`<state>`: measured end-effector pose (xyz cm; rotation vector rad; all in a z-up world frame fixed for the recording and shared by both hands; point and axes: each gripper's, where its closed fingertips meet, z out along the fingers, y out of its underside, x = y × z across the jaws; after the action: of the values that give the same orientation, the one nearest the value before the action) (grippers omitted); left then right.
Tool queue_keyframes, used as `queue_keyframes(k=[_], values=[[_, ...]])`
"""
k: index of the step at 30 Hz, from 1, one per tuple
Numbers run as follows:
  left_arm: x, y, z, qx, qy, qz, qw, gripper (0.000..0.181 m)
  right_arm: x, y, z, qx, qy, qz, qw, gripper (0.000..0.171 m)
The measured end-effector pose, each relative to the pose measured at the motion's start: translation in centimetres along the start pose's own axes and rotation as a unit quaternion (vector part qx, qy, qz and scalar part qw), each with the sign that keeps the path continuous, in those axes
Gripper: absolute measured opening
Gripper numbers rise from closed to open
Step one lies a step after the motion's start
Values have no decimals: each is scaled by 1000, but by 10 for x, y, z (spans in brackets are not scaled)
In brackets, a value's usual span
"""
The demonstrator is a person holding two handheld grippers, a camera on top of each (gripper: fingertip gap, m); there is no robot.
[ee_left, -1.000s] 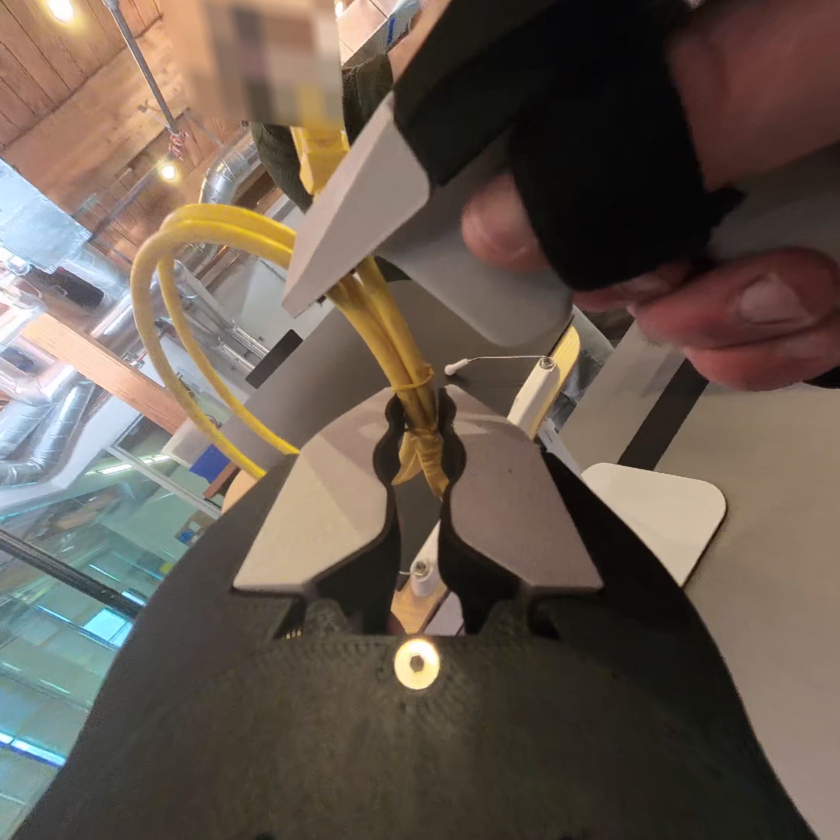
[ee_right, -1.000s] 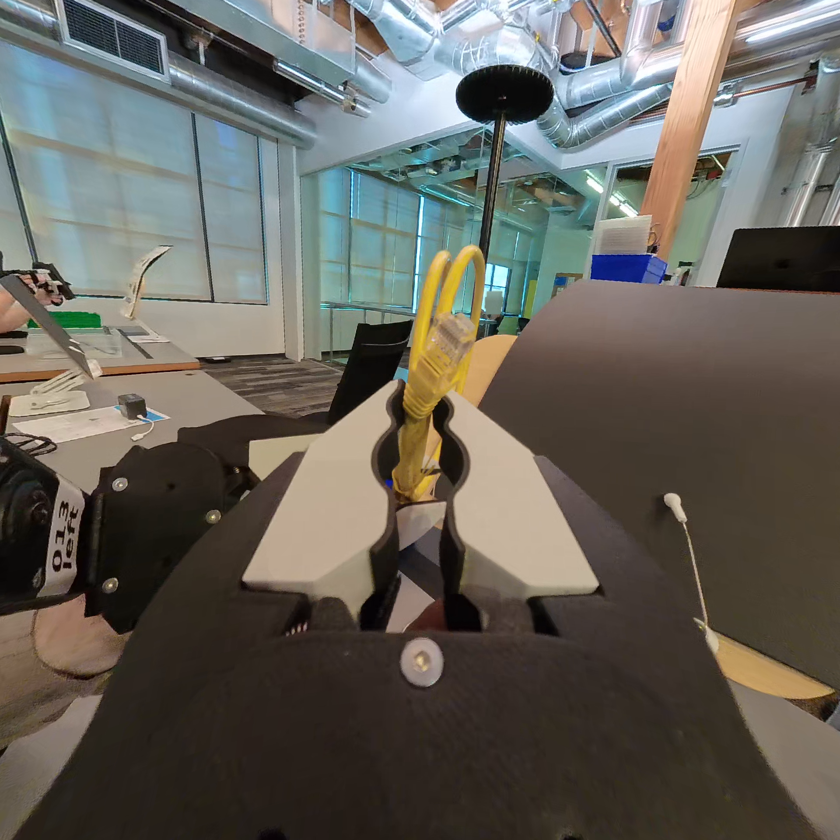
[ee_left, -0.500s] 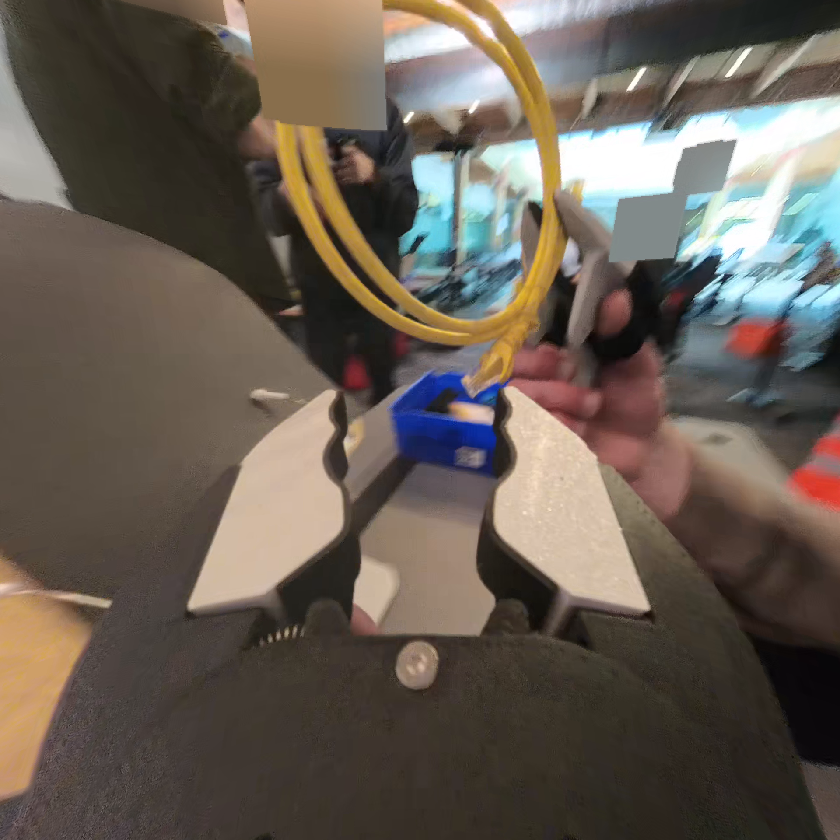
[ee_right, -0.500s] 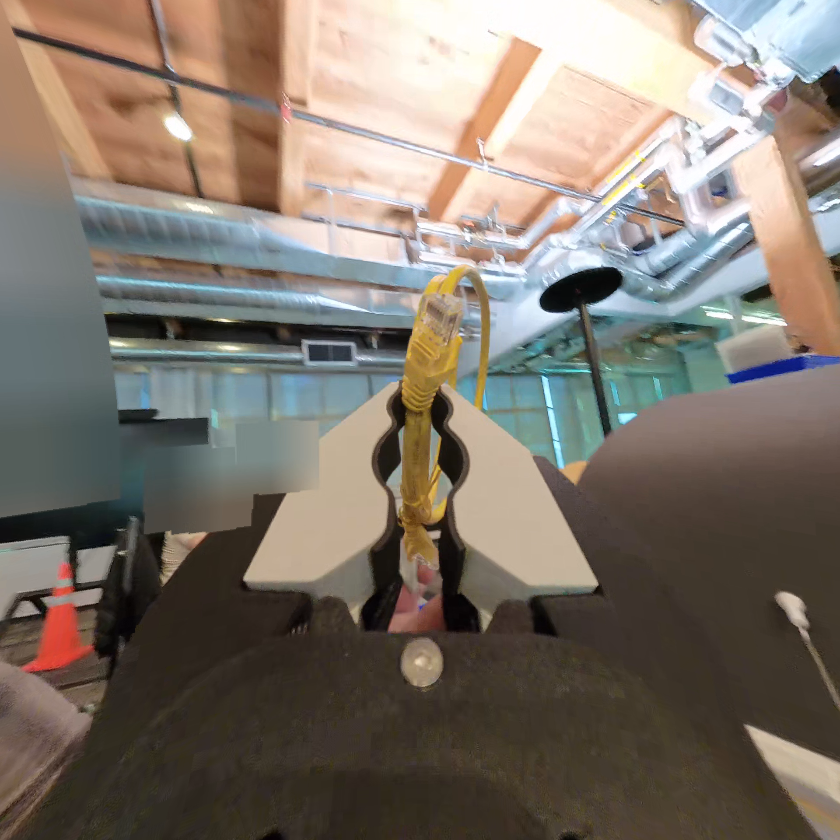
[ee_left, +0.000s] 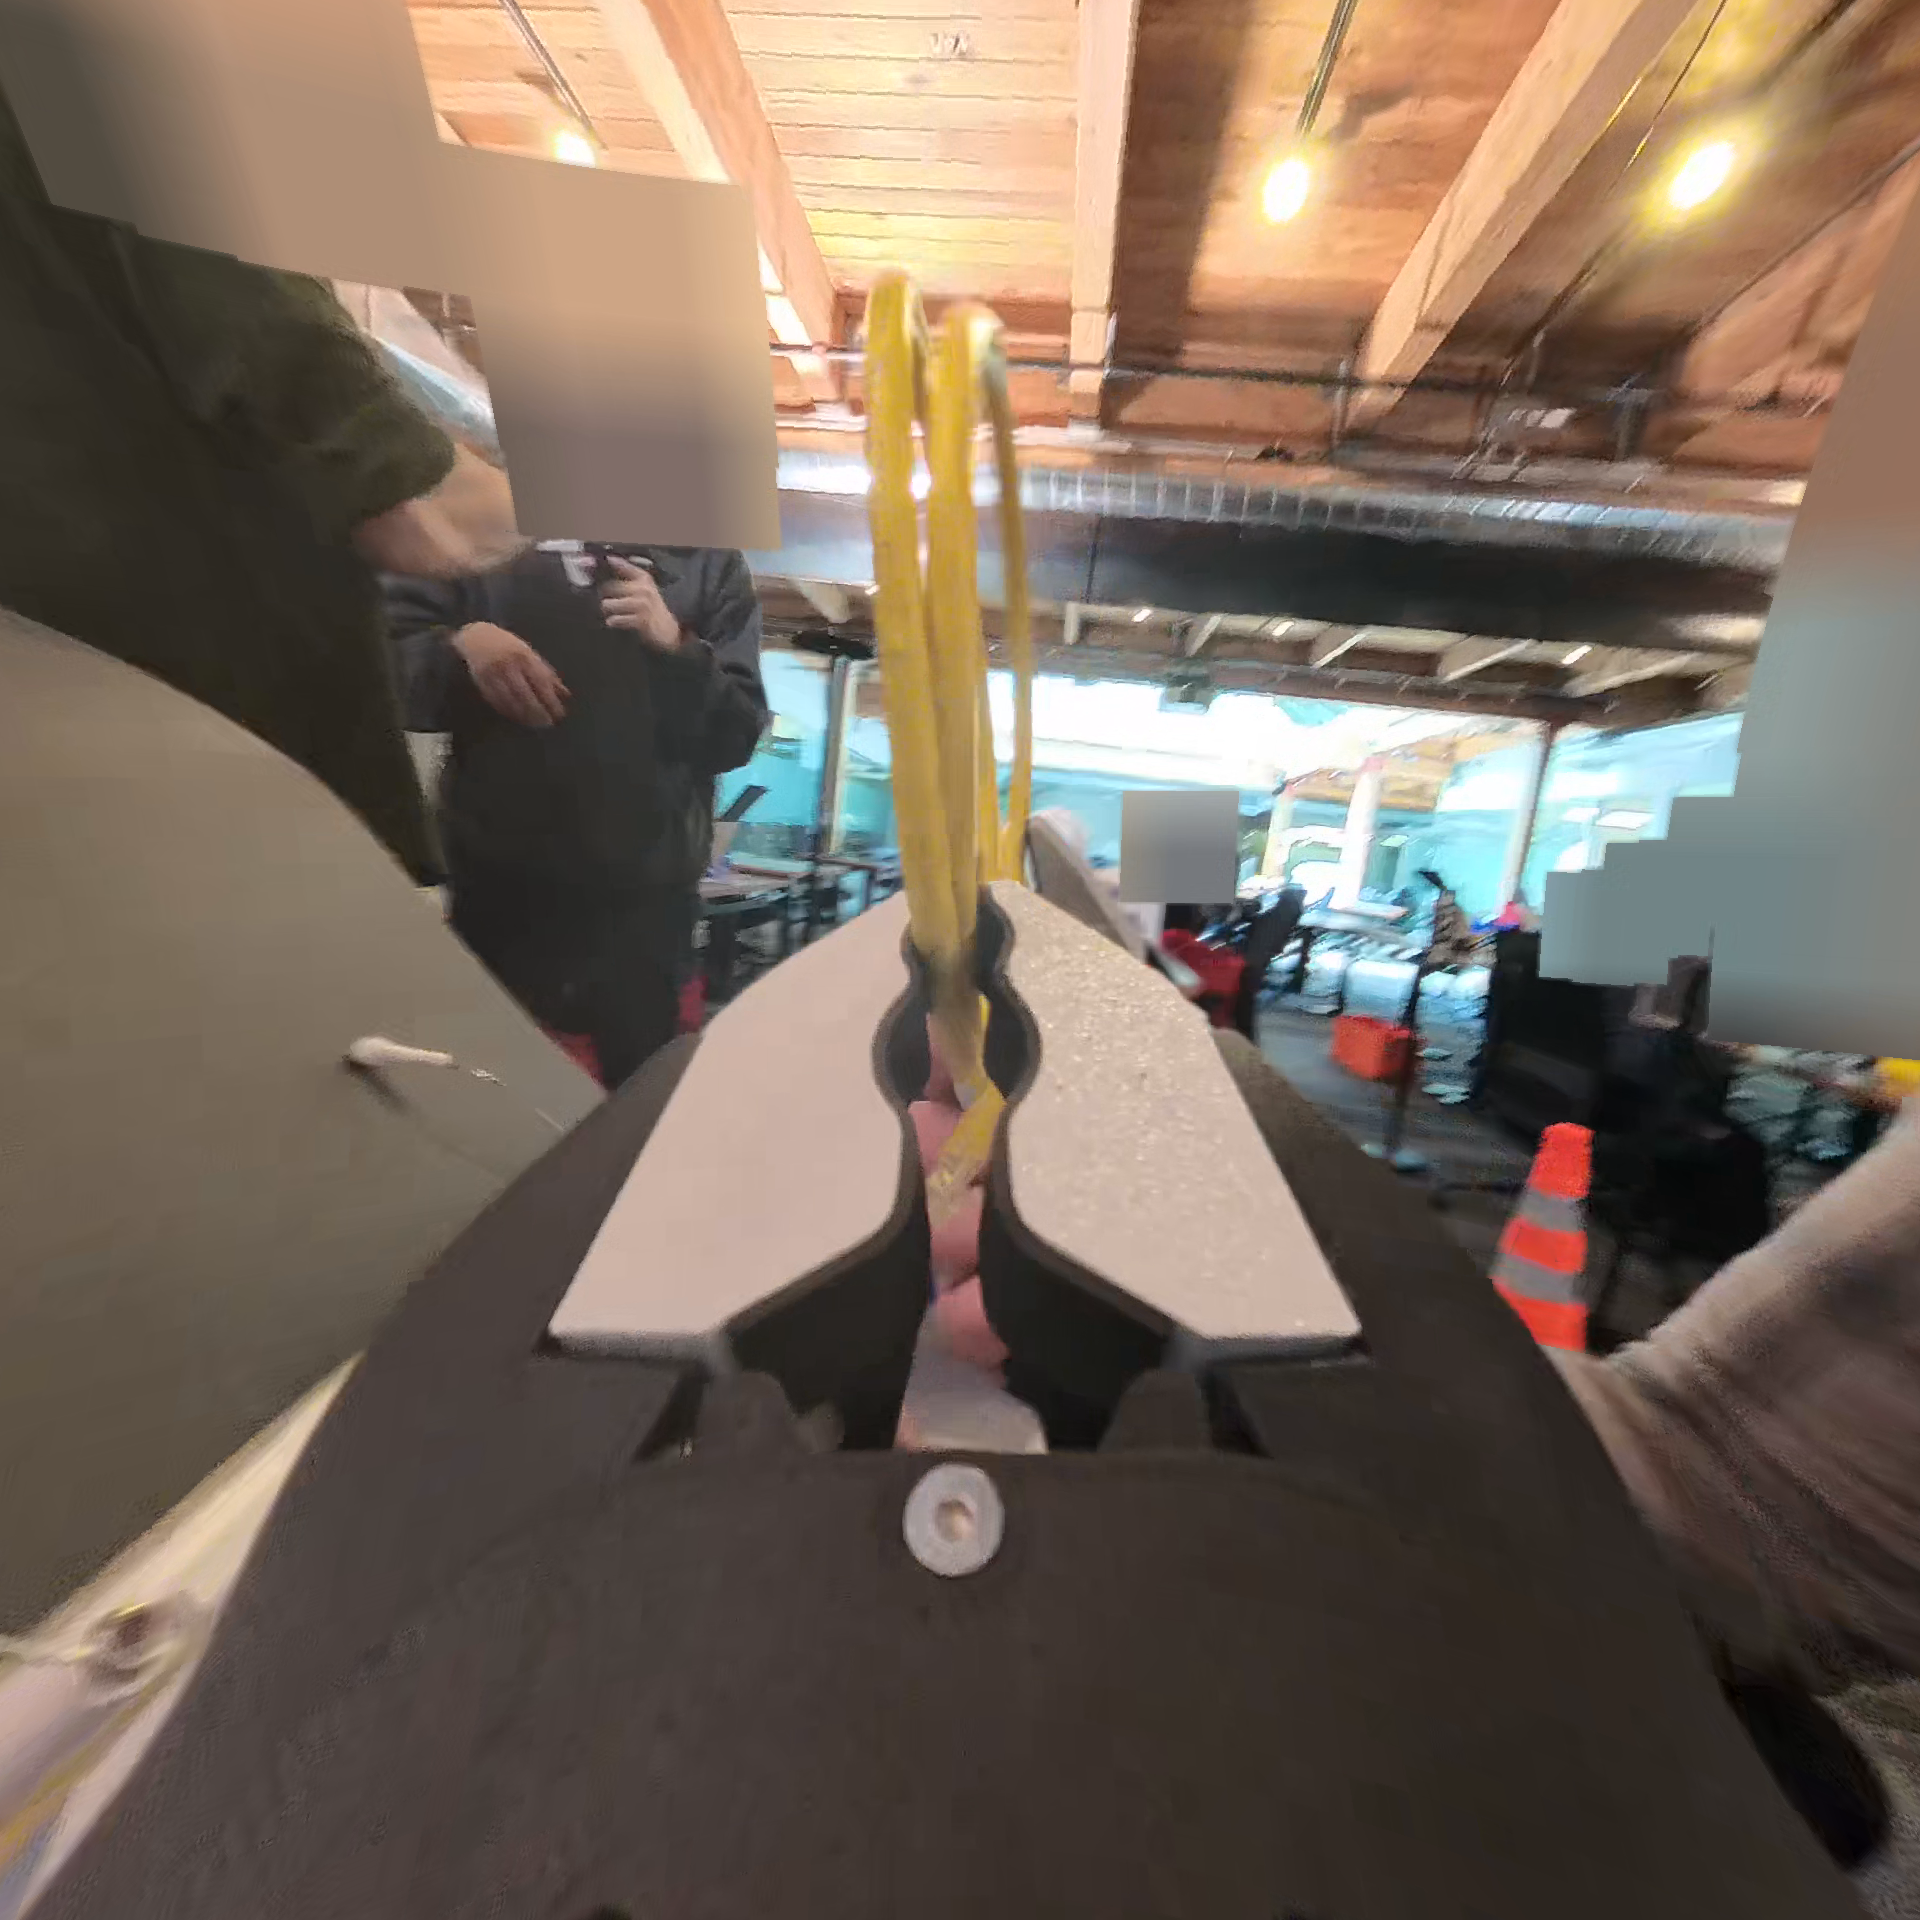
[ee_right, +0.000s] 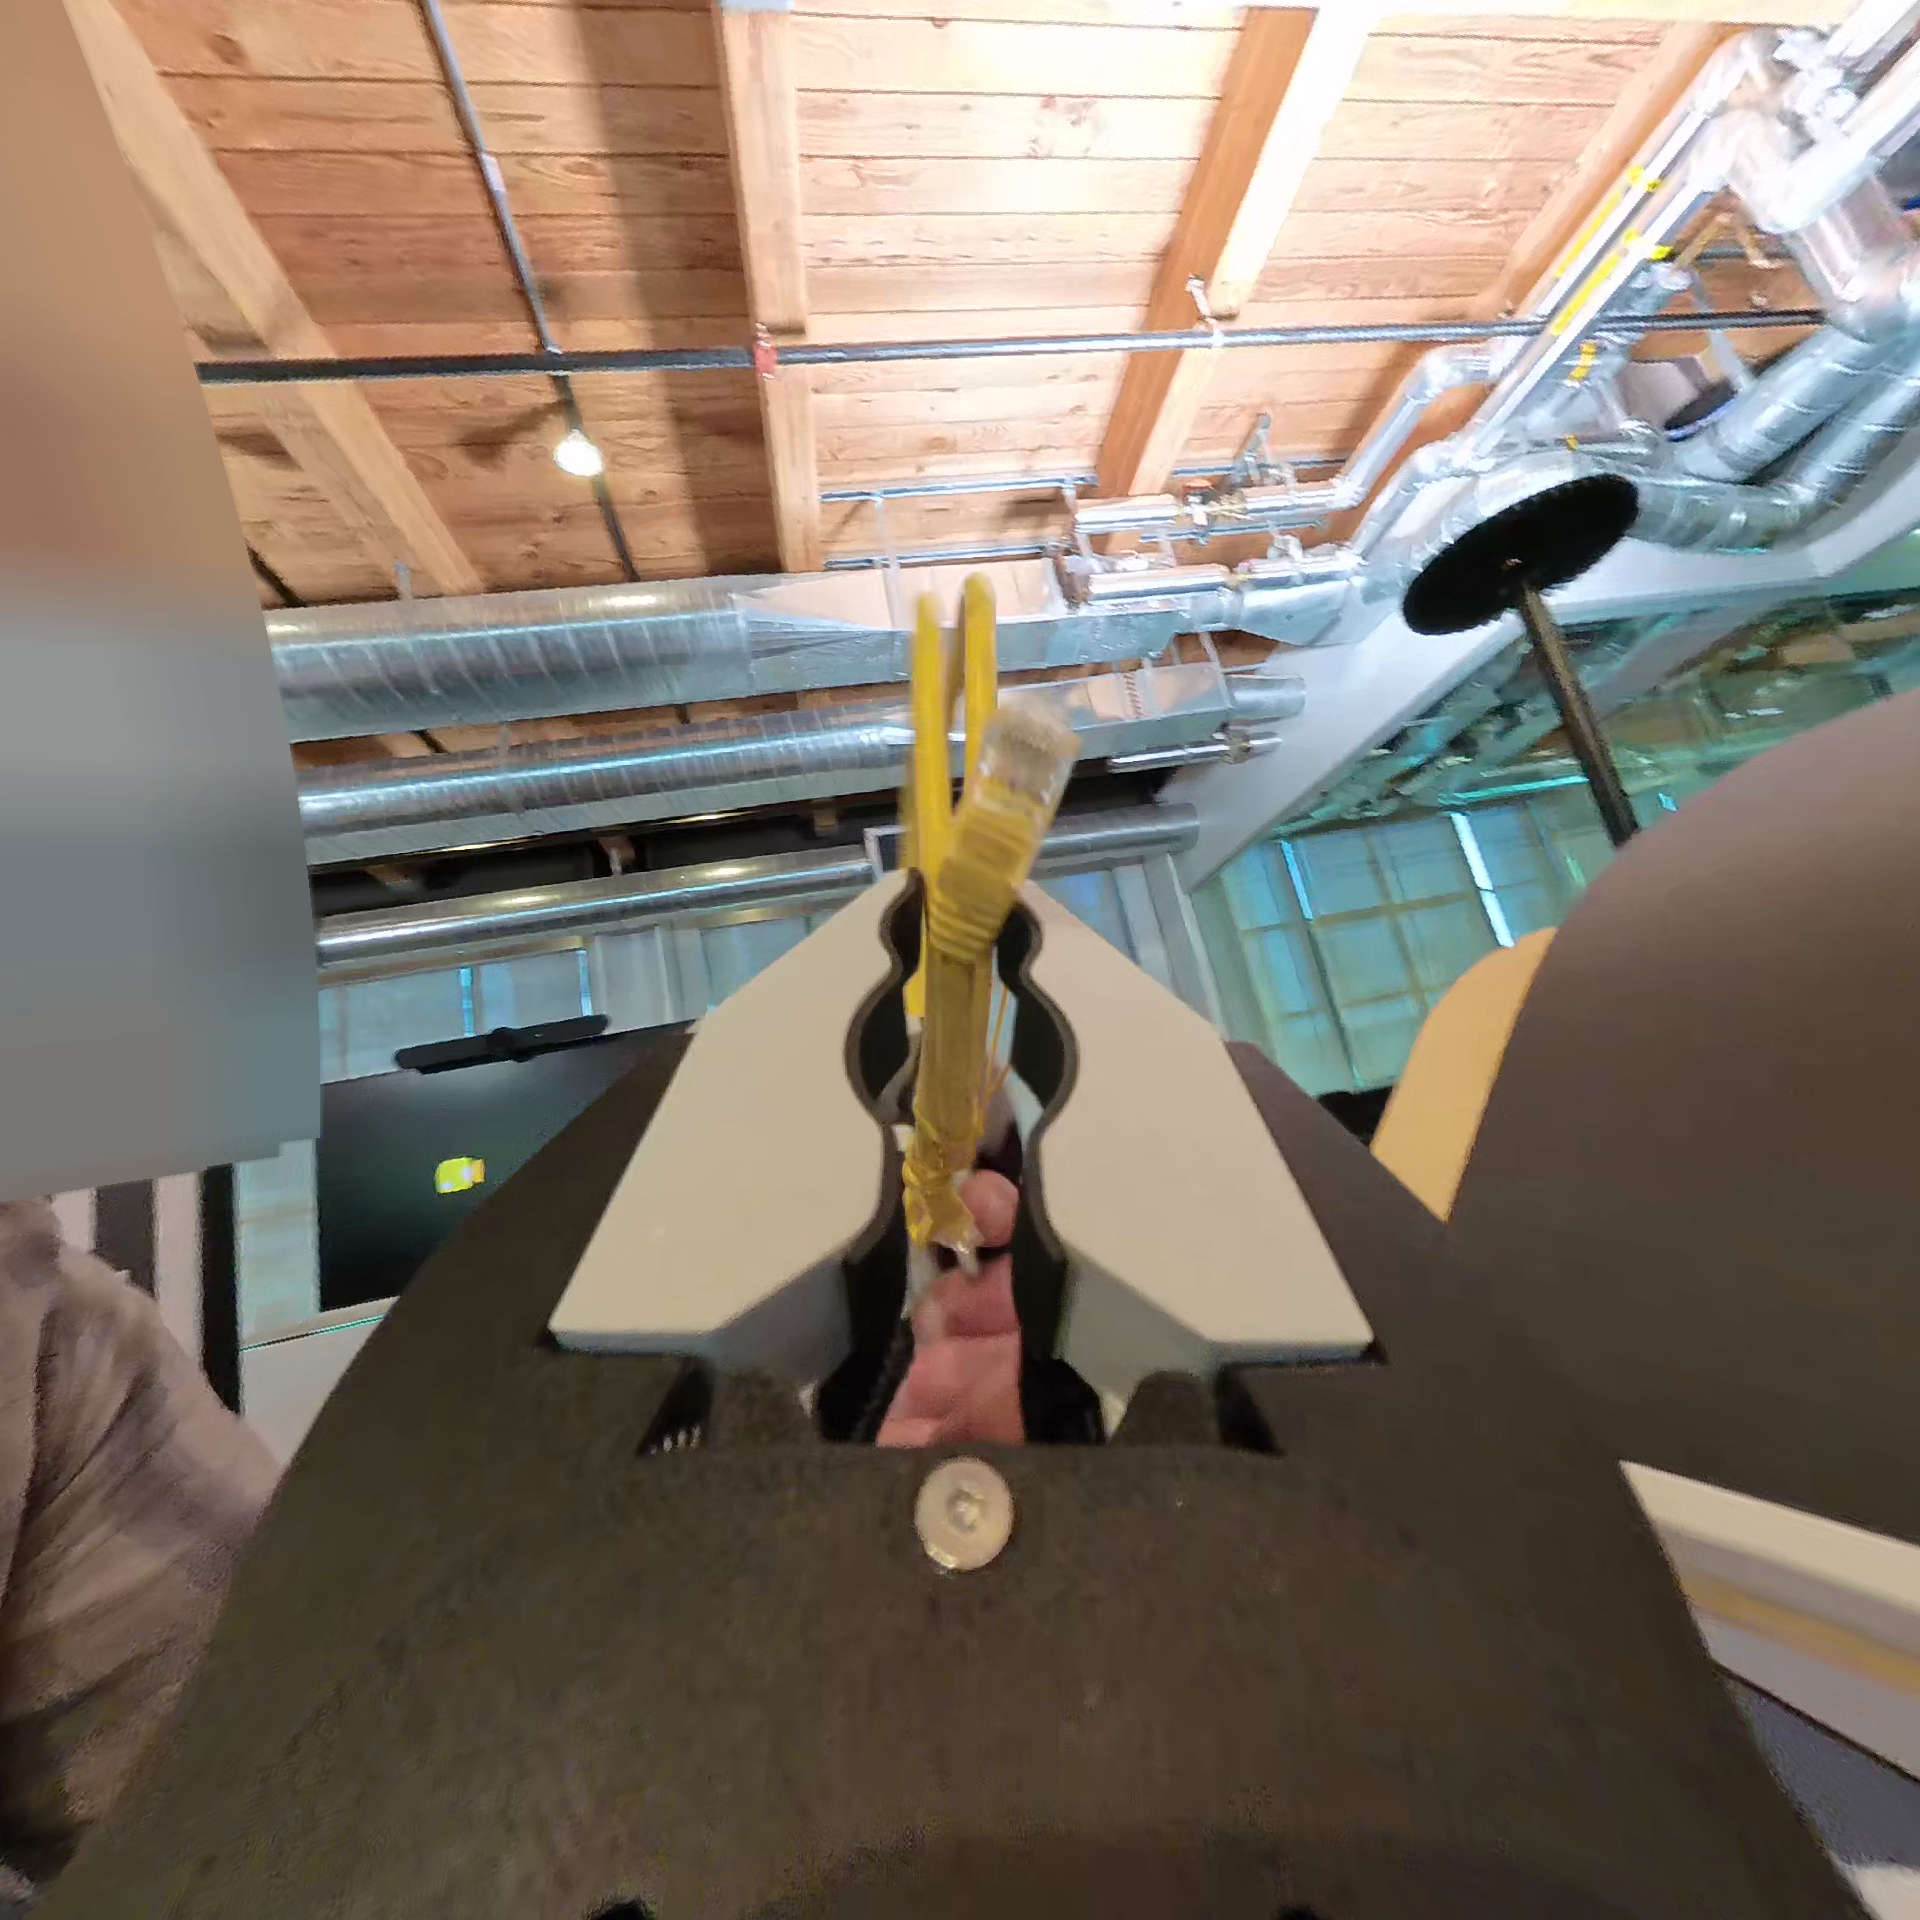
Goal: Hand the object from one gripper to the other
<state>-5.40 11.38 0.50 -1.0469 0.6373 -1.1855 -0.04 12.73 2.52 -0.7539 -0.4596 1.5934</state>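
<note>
Black tongs (ee_left: 951,940), grey fingers (ee_left: 1143,1122), silver screw (ee_left: 953,1520).

yellow cable (ee_left: 940,665) blurred, lower end hidden

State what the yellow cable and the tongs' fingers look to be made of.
Yellow cable: flexible plastic-jacketed cord, smooth with a slight sheen; its clear connector looks like hard plastic. Fingers: grey, matte, grainy surface, probably printed plastic, with black edges, perhaps rubbery.
</note>
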Motion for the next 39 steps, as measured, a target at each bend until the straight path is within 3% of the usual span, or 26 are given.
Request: queue_keyframes(k=[3, 4, 6, 8, 10, 13, 19, 21, 26, 31, 33, 36, 39], values=[[-11, -7, -5, -34, -71, 96, 992, 4, 19, 3, -5, -54, 43, -24, 997, 53], [-17, -9, -8, -52, -102, 136, 984, 4, 28, 2, -10, -76, 69, -49, 994, 58], [-27, -18, -15, -80, -170, 235, 954, 4, 44, -8, -21, -108, 122, -101, 982, 60], [-37, -28, -23, -104, -244, 333, 905, 5, 56, -18, -31, -145, 172, -154, 962, 58], [-41, -34, -28, -126, -294, 436, 841, 5, 47, -25, -32, -167, 166, -184, 954, 48], [-38, -35, -26, -143, -331, 537, 763, 4, 16, -20, -15, -176, 104, -128, 971, 35], [-29, -5, -8, -156, -327, 610, 705, 4, -25, 2, 18, -117, -7, 31, 993, 44], [-28, 7, -2, -162, -316, 612, 706, 4, -24, 8, 22, -109, -2, 42, 993, 43], [-27, 25, 5, -163, -302, 597, 725, 4, -17, 4, 20, -64, 7, 59, 996, 7], [-33, 42, 9, -189, -272, 586, 740, 7, -26, 12, 23, -93, 2, -4, 996, 4], [-26, 62, 13, -215, -190, 558, 779, 21, -27, 12, 22, -102, 6, -37, 994, 3], [-15, 87, 6, -278, -76, 440, 851, 48, -25, 11, 17, -141, 17, -112, 983, 3], [8, 79, -4, -268, 17, 291, 918, 57, -22, 23, 7, -225, 19, -224, 948, 2]])
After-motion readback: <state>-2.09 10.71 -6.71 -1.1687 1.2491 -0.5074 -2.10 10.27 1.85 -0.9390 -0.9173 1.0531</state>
